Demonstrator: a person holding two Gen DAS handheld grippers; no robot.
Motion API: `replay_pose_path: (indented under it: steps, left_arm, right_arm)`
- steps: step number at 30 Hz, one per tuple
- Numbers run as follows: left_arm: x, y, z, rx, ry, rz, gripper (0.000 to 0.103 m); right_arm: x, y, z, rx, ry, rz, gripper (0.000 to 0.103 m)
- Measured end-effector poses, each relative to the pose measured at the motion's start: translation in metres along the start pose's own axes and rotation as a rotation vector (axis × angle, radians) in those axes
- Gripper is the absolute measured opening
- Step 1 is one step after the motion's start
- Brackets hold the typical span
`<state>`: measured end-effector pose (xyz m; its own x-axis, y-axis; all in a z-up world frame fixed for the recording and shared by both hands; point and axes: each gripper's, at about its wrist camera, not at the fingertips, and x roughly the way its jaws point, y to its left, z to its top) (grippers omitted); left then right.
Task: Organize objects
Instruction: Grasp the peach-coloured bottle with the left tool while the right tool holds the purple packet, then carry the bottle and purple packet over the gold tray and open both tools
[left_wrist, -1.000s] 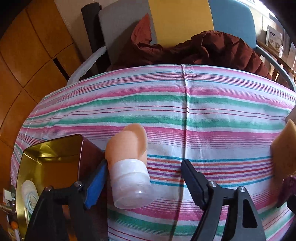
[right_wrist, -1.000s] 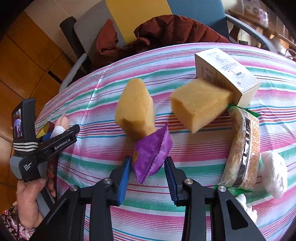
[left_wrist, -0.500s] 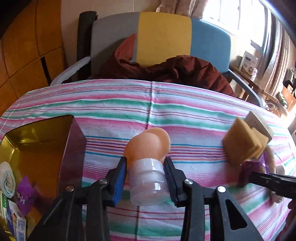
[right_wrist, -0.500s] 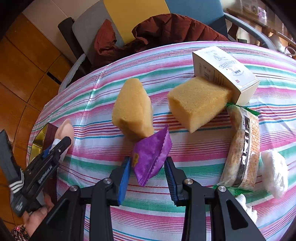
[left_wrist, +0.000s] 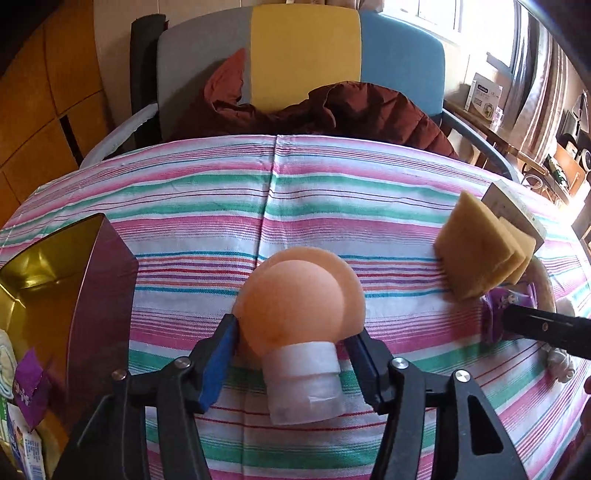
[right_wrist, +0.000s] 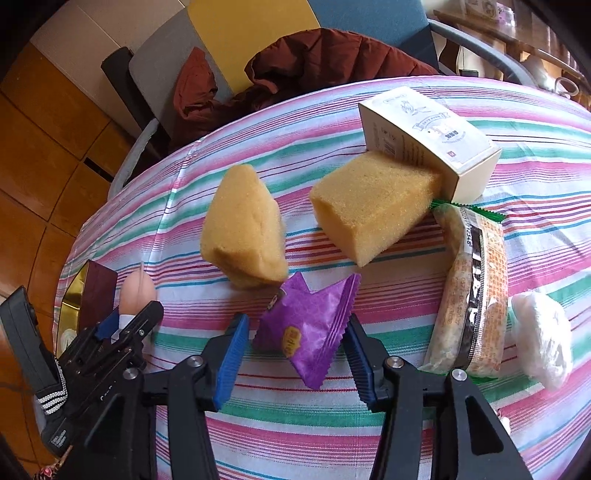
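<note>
— So, where's the peach puff with the white sleeve (left_wrist: 295, 295)?

— On the striped tabletop (left_wrist: 332, 192), right between the fingers of the left tool (left_wrist: 292, 330). Its round head faces the camera and the white sleeve points back toward the handle.

— Is it pinched?

— No. That tool's jaws have just been opening, and they stand wider than the sleeve, with a gap on each side. The left pad sits just beside the edge of the round head; I can't tell whether it brushes it.

— And the other hand?

— The right tool (right_wrist: 296, 321) points down at a purple packet (right_wrist: 310, 332) lying flat on the cloth. Its jaws have just been opening too. The packet is between the blue pads, apart from the left one and very near the right one.

— What's around the packet?

— A yellow sponge (right_wrist: 243, 229) just behind it, touching or nearly so. A second yellow sponge (right_wrist: 373, 206) is farther right, leaning against a cream carton (right_wrist: 432, 136). An orange-printed snack pack (right_wrist: 476, 295) lies to the right, with a white wrapped bundle (right_wrist: 539, 332) beside it.

— Where's the box?

— At the tabletop's left edge: a dark red box with gold lining (left_wrist: 99, 295), just left of the puff. Another purple packet (left_wrist: 27, 384) already lies inside.

— Beyond the tabletop?

— A chair with a rust-red jacket (left_wrist: 351, 110) heaped on it.
</note>
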<state>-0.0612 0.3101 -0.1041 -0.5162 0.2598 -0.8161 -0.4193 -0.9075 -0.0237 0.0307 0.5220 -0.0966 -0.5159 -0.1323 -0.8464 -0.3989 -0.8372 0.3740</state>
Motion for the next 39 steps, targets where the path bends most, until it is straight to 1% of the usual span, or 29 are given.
replay_pose_path:
  steps: [2,4,5,6,7,9,13,16,18,21,24,27,30,35,39]
  left_arm:
    - [0.002,0.000,0.002,-0.012,0.004,-0.003,0.060]
    - [0.003,-0.002,0.002,0.004,0.002,0.003,0.060]
    - [0.002,-0.001,0.001,0.008,0.000,0.004,0.060]
    - [0.001,0.001,0.001,0.002,-0.003,0.002,0.055]
    - [0.000,0.003,0.001,-0.006,-0.005,-0.007,0.052]
    - [-0.005,0.006,0.000,-0.013,-0.007,-0.040,0.050]
    - [-0.021,0.010,-0.002,-0.012,-0.032,-0.071,0.049]
    - [-0.039,0.010,-0.002,0.006,-0.068,-0.097,0.049]
    - [-0.052,0.012,-0.002,0.014,-0.092,-0.107,0.049]
    - [-0.070,0.018,-0.002,0.000,-0.117,-0.134,0.049]
    - [-0.087,0.028,-0.008,0.000,-0.132,-0.148,0.049]
    - [-0.103,0.038,-0.018,0.018,-0.152,-0.137,0.049]
    - [-0.115,0.056,-0.028,0.006,-0.152,-0.135,0.049]
    - [-0.131,0.095,-0.044,-0.056,-0.147,-0.132,0.049]
    - [-0.139,0.121,-0.063,-0.070,-0.117,-0.129,0.050]
  right_arm:
    - [0.002,0.000,0.001,-0.002,0.000,-0.009,0.053]
    - [0.005,-0.001,0.001,-0.006,0.008,-0.012,0.053]
    - [0.006,0.000,0.001,-0.021,0.009,-0.020,0.050]
    - [0.006,0.002,0.001,-0.040,0.009,-0.033,0.048]
    - [0.006,0.004,0.001,-0.054,0.011,-0.042,0.047]
    - [0.006,0.008,0.000,-0.080,0.011,-0.056,0.044]
    - [-0.001,0.012,-0.001,-0.104,-0.002,-0.044,0.044]
    - [-0.008,0.010,0.000,-0.091,-0.018,-0.011,0.044]
    - [-0.013,0.007,0.000,-0.069,-0.024,0.029,0.044]
    - [-0.019,0.003,-0.001,-0.030,-0.032,0.084,0.044]
    - [-0.023,0.000,-0.002,0.005,-0.030,0.174,0.044]
    - [-0.024,0.003,-0.008,0.019,-0.020,0.250,0.044]
    - [-0.025,0.014,-0.012,-0.013,-0.019,0.257,0.044]
    - [-0.025,0.027,-0.015,-0.058,-0.026,0.277,0.044]
    - [-0.029,0.037,-0.015,-0.103,-0.056,0.293,0.044]
